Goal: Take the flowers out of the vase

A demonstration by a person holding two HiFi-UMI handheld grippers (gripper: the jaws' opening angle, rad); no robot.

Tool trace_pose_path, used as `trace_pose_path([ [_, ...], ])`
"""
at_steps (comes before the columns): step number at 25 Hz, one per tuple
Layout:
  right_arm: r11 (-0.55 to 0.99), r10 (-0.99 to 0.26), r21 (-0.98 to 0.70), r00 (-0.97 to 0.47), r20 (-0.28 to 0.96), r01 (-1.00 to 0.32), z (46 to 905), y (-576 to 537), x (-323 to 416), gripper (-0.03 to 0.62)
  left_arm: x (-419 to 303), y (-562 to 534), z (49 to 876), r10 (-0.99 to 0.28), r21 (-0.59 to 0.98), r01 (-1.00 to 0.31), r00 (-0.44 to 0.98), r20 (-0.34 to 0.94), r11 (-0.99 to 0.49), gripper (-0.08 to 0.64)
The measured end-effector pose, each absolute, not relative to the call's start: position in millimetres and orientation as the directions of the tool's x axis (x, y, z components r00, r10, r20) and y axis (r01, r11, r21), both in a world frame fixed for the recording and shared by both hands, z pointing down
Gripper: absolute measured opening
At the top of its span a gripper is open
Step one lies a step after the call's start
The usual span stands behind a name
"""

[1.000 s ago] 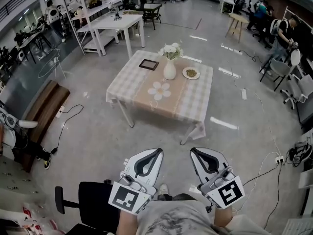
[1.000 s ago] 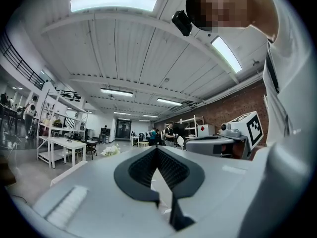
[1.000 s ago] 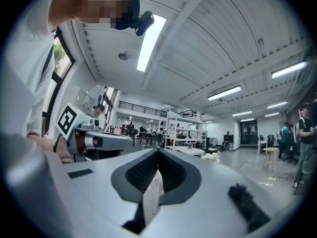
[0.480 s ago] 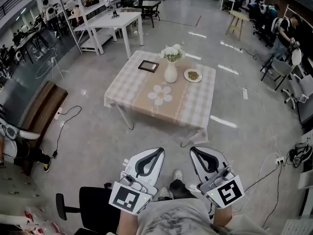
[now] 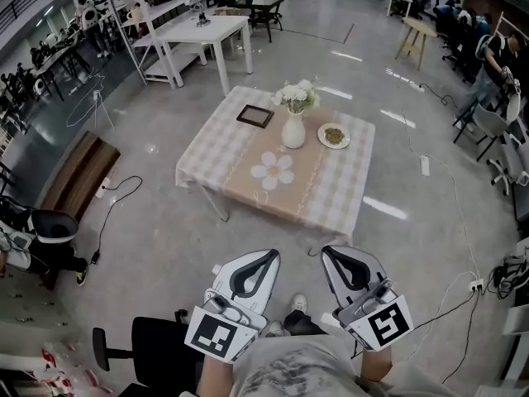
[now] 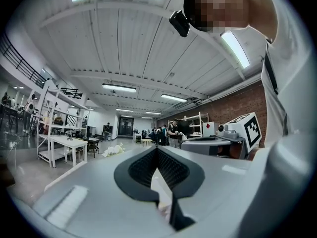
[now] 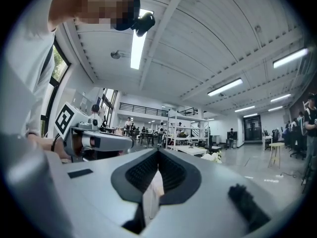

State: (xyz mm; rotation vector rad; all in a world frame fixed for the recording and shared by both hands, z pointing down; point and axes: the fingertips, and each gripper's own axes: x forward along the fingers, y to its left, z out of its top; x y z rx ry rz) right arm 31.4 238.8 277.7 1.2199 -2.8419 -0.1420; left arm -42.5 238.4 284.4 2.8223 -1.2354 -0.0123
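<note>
A white vase (image 5: 293, 131) holding white flowers (image 5: 297, 96) stands near the far side of a table with a checked cloth (image 5: 331, 193), well ahead of me. My left gripper (image 5: 268, 255) and right gripper (image 5: 327, 253) are held side by side low in the head view, far short of the table. Both are shut with nothing between the jaws. In the left gripper view the flowers (image 6: 115, 149) show small past the shut left gripper (image 6: 157, 148). The right gripper view has the flowers (image 7: 216, 156) to the right of the shut right gripper (image 7: 158, 150).
A dark picture frame (image 5: 255, 116) and a plate of food (image 5: 334, 136) lie on the table beside the vase. A black office chair (image 5: 157, 341) is at my left. A wooden bench (image 5: 78, 176) and floor cables lie left; white tables (image 5: 202, 35) stand behind.
The view has moved forward, so the table sits a little nearer and further right in the head view. Both grippers keep the same pose, shut.
</note>
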Motion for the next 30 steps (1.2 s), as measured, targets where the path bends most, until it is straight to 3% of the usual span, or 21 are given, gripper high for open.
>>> trace_pose_path([
  [14,0.733,-0.676,0.097,-0.737,-0.013,-0.673,272.5,180.0,66.6,0.015,-8.9,182.1,273.3,-0.778,-0.015,-0.778,0.629,-0.005,-0.629,0.008],
  [30,0.719,-0.693,0.088,-0.721,0.015,-0.689,288.8,110.3,55.1,0.015,-18.2,110.2,290.9,-0.76,0.008,-0.76,0.65,0.018,-0.65,0.008],
])
